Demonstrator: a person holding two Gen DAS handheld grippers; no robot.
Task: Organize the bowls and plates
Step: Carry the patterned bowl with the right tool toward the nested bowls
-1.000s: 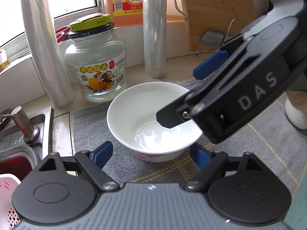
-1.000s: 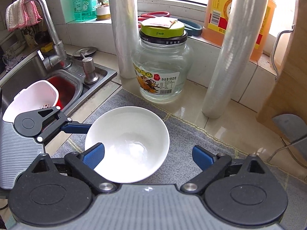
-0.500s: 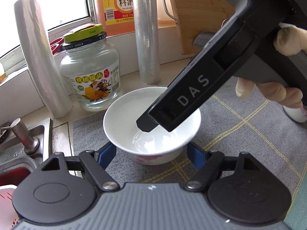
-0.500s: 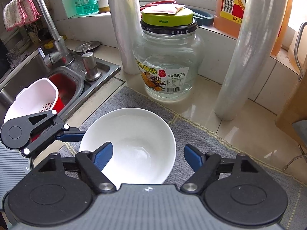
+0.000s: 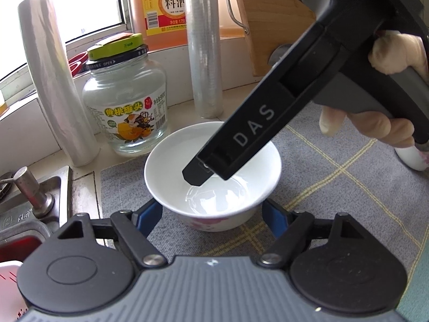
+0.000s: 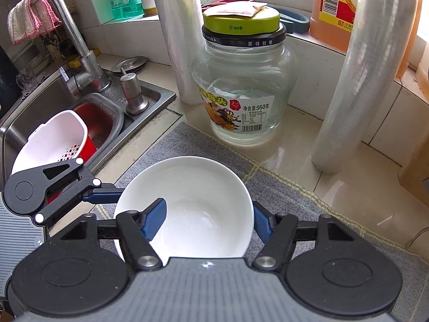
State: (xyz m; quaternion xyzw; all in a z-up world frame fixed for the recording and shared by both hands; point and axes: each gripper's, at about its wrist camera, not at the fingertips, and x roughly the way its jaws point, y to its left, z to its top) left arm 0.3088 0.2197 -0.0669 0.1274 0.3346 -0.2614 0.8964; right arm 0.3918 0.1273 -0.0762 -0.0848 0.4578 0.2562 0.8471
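Bowl: white, upright, empty, sat on the grey mat on the surface, just near of the glass jar.

The right hand-held gripper was drawn in as tight as it goes. One blue pad was inside the bowl and the other lay against the outside of its right wall, so it looked like a pinch on that wall. The left hand-held gripper was partly spread, with a pad low on either side of the bowl and very close. I could not tell if they pressed. A person's hand was wrapped round the right handle.

Progress, as I judged it: early. The bowl looked seated on the mat, not lifted. No stack, rack or plate showed anywhere, so the sorting was all to come. Another white dish peeked in at the far right edge, mostly hidden, probably next.

View differences:
- **Left wrist view:** it gave the right tool side-on, its finger dipping into the bowl. It also showed the pink pattern low on the bowl's outside, the person's hand, the other dish and a wooden board.
- **Right wrist view:** none of that showed. It had the pad placement in and out of the wall, the left tool's finger reaching the bowl's left side, the sink with a white strainer, and the tap with a cloth draped over it.
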